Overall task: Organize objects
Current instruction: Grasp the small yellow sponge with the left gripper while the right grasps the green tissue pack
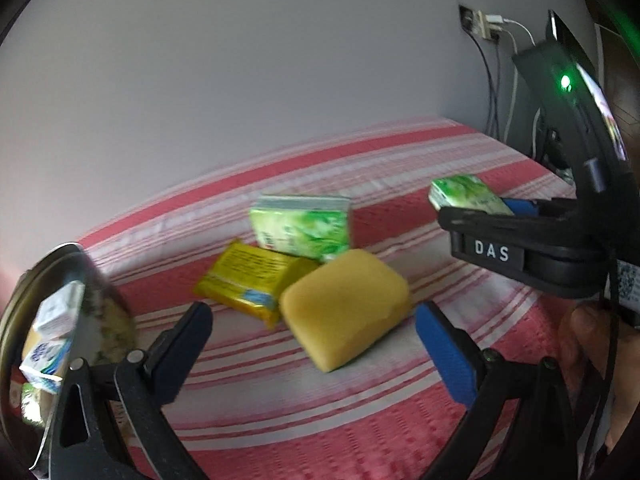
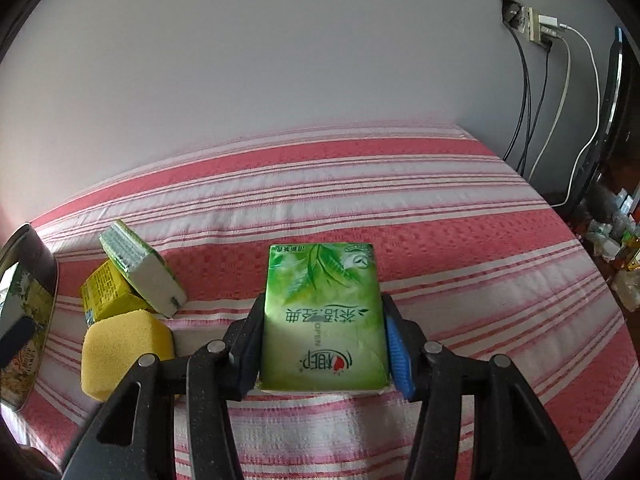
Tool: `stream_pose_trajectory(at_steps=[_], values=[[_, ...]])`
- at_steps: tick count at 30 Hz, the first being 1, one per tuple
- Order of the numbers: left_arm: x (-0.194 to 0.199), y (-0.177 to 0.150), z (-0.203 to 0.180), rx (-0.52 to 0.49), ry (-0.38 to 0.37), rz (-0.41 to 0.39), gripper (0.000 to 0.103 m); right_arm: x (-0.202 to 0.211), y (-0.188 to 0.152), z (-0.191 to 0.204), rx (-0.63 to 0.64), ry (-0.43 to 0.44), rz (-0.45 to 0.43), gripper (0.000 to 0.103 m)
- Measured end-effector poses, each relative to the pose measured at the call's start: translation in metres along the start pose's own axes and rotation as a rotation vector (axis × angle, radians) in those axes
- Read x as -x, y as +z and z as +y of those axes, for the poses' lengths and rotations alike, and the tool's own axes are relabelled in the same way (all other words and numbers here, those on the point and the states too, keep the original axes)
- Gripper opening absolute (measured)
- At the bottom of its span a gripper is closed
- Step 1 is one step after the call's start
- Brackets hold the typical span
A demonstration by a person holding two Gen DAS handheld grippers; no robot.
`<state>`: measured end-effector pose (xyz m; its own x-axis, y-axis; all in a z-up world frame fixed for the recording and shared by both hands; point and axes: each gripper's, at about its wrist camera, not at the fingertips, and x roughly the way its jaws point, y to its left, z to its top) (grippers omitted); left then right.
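My right gripper (image 2: pixel 320 344) is shut on a green tissue pack (image 2: pixel 322 320), its pads pressing both long sides just above the striped cloth. The left wrist view shows that same pack (image 1: pixel 464 194) in the right gripper (image 1: pixel 486 216) at the right. My left gripper (image 1: pixel 316 320) is open, and a yellow sponge (image 1: pixel 344 308) lies between and just beyond its fingers. A yellow packet (image 1: pixel 252 280) and a second green tissue pack (image 1: pixel 304 228) sit right behind the sponge. They form a cluster with the sponge (image 2: pixel 124 352), packet (image 2: pixel 108 292) and second pack (image 2: pixel 140 276) left of the right gripper.
A round metal tin (image 1: pixel 80 300) holding small cartons stands at the far left, also visible as the tin (image 2: pixel 28 300). Everything rests on the red-and-white striped cloth (image 2: pixel 440 220). A wall socket with hanging cables (image 2: pixel 536 28) and a dark screen (image 2: pixel 616 100) are at the right.
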<state>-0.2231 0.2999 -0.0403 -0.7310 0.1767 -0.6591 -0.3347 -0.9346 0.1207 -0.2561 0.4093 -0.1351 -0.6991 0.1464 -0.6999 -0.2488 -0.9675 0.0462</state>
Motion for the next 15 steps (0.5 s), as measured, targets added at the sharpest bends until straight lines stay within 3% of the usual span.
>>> stream_pose_trajectory(at_steps=[6, 7, 10, 15], values=[[-0.012, 0.006, -0.009, -0.022, -0.032, 0.044, 0.102, 0.007, 0.000, -0.010, -0.036, 0.007, -0.006, 0.055], [-0.016, 0.007, -0.010, -0.026, -0.041, 0.066, 0.098, 0.006, -0.001, -0.009, -0.032, 0.003, -0.008, 0.055], [-0.022, 0.008, -0.008, -0.015, -0.067, 0.099, 0.073, 0.006, 0.000, -0.008, -0.022, -0.004, -0.015, 0.055], [-0.019, 0.005, -0.009, -0.017, -0.084, 0.089, 0.065, 0.013, -0.004, -0.007, -0.037, -0.004, -0.045, 0.055]])
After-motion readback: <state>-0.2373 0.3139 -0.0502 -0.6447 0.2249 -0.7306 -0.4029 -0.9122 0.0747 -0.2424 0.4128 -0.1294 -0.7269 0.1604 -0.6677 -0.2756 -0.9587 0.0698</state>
